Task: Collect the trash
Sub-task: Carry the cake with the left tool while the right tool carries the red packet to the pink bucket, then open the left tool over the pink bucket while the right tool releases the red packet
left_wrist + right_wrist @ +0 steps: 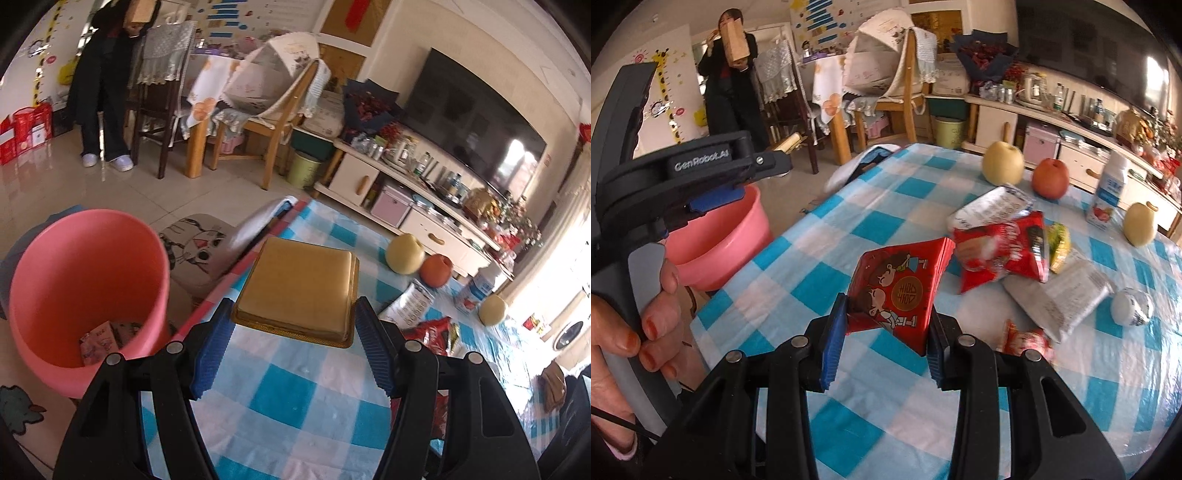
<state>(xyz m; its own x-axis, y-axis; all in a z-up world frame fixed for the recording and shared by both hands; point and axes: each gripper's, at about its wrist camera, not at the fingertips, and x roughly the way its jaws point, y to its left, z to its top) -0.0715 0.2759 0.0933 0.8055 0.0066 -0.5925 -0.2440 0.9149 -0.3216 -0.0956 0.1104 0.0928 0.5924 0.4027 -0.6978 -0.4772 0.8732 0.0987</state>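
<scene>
Left tongs clamp a tan square tray above the checked bench; pink bin at nine o'clock. Right tongs grip a red packet over the bench.

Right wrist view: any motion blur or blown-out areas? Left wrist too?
Right wrist view: red snack bags behind the held red packet are smeared, the packet itself sharp; glare on the TV. Left wrist view: window side at right blown out around the far pear; gold box crisp; strong fisheye bending in both.
</scene>
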